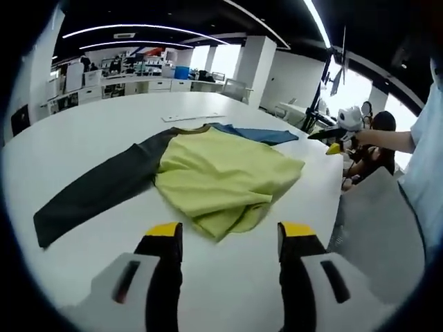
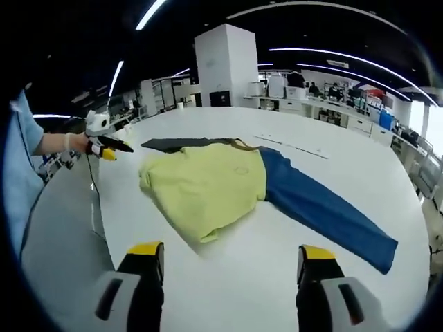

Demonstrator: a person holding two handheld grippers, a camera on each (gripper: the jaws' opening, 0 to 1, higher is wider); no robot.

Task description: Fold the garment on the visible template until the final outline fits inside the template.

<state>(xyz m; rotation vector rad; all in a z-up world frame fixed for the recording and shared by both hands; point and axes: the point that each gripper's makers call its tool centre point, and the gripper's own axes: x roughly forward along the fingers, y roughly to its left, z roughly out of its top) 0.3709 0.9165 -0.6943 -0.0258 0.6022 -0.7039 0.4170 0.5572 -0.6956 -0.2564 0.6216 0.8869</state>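
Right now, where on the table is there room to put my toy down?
Bare white round table lies behind the yellow-green shirt body, and in front of it toward the tools. Also beyond the long blue sleeve. It is crowded where the dark grey sleeve stretches out.

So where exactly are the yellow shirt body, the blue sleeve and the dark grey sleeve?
yellow shirt body (image 2: 208, 187): right gripper view, middle of the yellow panel.
blue sleeve (image 2: 325, 211): right gripper view, midway along the sleeve.
dark grey sleeve (image 1: 97, 190): left gripper view, midway along the sleeve.
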